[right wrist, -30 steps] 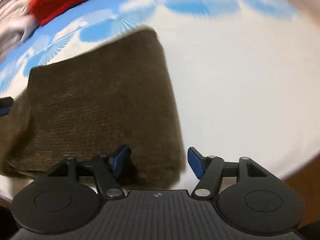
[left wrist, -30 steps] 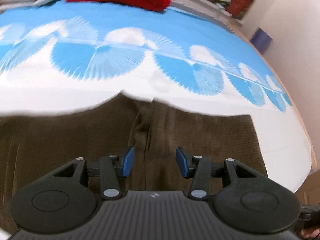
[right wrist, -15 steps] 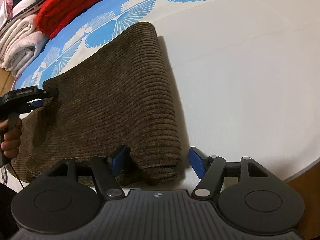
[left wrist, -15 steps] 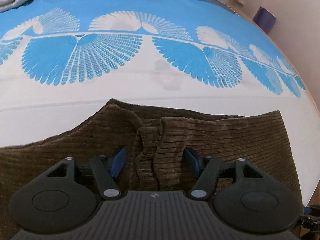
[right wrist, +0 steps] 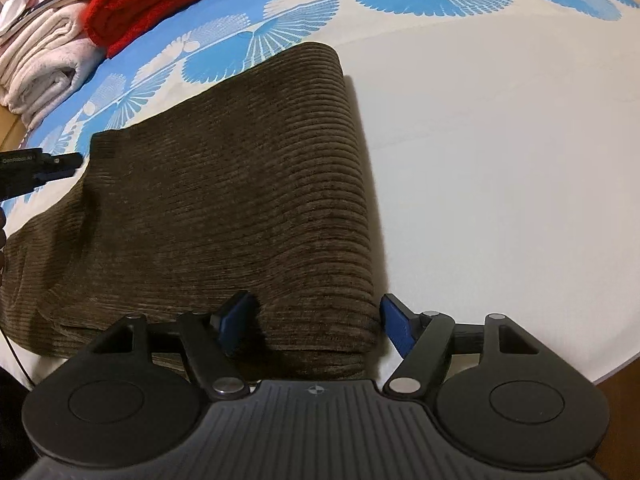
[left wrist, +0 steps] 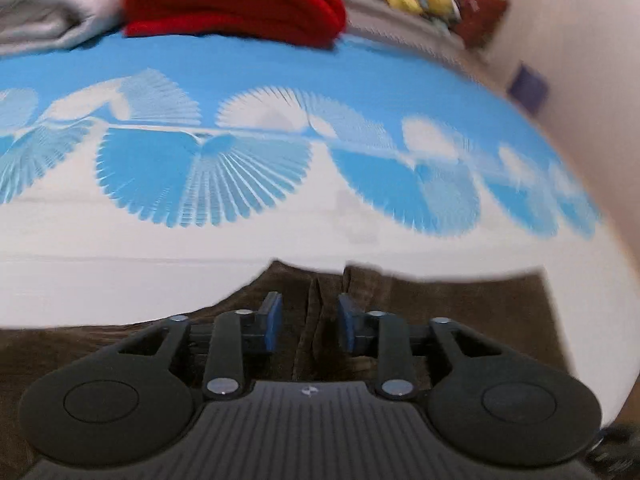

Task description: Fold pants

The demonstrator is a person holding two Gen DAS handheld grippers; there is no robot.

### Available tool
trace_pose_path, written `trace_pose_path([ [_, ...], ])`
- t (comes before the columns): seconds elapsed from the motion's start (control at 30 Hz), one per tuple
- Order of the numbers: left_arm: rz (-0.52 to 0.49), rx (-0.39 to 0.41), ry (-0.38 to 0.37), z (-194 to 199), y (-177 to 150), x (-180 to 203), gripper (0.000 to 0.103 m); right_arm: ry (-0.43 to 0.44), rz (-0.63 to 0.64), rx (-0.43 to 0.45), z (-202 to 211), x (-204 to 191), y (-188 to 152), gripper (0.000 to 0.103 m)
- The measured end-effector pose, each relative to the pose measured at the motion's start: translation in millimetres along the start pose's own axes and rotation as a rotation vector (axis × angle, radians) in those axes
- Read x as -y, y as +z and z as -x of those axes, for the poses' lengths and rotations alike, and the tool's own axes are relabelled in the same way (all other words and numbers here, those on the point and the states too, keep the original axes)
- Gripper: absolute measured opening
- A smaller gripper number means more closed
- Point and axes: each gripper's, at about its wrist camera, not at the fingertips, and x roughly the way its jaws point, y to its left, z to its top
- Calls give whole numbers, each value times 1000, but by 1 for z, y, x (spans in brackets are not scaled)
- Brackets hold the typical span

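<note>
One pair of brown corduroy pants, folded into a thick slab, lies on the white part of the bedsheet, near its front edge; the rounded fold faces the open white area.

Left gripper: blue pads apart, straddling a bunched ridge of corduroy at the pants' far edge. Half a second ago the pads were pressed into that ridge; now they stand clear of it, and the view is blurred, so the tool is moving. Judged a release.

Right gripper: jaws wide, pads either side of the pants' near corner, not pinching. Unchanged from half a second ago.

Beyond the pants: the blue fan print, then a red folded garment and pale towels.

Likely meaning: this fold is set and the next grip is pending.
</note>
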Motion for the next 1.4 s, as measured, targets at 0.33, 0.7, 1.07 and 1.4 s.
trace_pose_path([
  [0.33,190,-387,9,14,-85,-4,68,49,-41,43,15,12,-1,44],
  [0.7,61,-192,-81,55,-102,22,14,94,-129,198,44,24,-2,25],
  [1.07,62,-131,-5,71,-111,8,35,-42,69,368,65,-12,-8,31],
  [1.4,-72,-103,144,83,-123,-3,56,-140,188,260,36,-64,-9,47],
])
